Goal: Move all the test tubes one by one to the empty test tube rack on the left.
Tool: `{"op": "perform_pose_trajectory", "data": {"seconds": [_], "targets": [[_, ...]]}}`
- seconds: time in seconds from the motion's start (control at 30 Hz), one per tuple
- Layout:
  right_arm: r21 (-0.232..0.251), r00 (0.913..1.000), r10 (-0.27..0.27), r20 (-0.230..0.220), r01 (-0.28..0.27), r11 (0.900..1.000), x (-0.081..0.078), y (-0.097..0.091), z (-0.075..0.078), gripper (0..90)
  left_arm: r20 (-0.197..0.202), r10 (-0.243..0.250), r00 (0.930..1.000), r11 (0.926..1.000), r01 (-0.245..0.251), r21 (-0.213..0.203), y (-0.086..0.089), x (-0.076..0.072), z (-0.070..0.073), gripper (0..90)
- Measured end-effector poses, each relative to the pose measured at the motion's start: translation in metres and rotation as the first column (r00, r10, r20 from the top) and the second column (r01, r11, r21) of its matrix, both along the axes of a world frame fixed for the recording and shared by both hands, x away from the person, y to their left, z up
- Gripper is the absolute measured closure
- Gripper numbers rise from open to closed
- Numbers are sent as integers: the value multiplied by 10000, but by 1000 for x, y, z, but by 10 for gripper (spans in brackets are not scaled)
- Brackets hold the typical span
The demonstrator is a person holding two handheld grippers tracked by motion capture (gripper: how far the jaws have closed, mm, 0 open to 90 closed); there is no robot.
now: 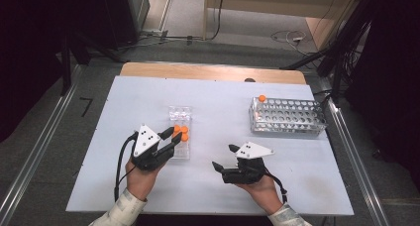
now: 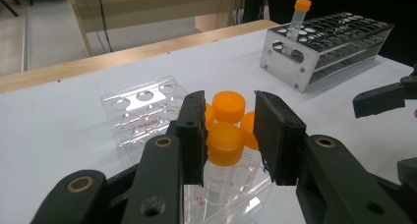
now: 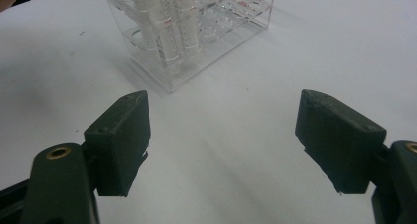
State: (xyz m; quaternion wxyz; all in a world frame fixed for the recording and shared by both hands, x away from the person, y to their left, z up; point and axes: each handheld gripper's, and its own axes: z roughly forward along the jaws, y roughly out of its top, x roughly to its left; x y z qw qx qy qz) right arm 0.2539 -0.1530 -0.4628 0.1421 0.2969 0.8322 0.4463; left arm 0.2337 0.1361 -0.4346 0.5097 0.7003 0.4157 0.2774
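White tabletop [image 1: 218,186]: left claw [image 2: 228,135] loose around orange-capped tube [image 2: 224,155]; right claw [image 3: 223,140] open.

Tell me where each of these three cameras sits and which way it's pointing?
High view: above the table's near side, looking forward and down; both forearms, left gripper, right gripper.
Left gripper view: on the left gripper, facing orange-capped tubes in the clear rack.
Right gripper view: on the right gripper, facing the table.
Shared: all show the clear rack; two the metal rack.
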Motion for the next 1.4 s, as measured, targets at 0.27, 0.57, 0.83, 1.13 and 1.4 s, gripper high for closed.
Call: {"op": "perform_pose_trajectory", "data": {"seconds": [0.27,0.57,0.83,1.13,1.4], "targets": [[26,10000,-80,18,80,10000,0,-1,1,197,2,-46,10000,9999,46,-129,1,-1,1,628],[25,9998,-205,51,205,9998,2,-3,1,197,-49,-206,9998,9990,203,-398,3,-1,4,470],[-58,9983,-560,181,561,9984,8,-10,1,197,-435,-211,9988,9984,187,-533,5,1,5,295],[156,9900,-1380,293,1376,9904,20,-24,5,196,-288,170,9994,9968,-192,-782,11,1,6,233],[126,9679,-2426,665,2423,9701,35,-34,8,198,-428,409,9982,9964,-439,-732,18,4,2,231]]}}
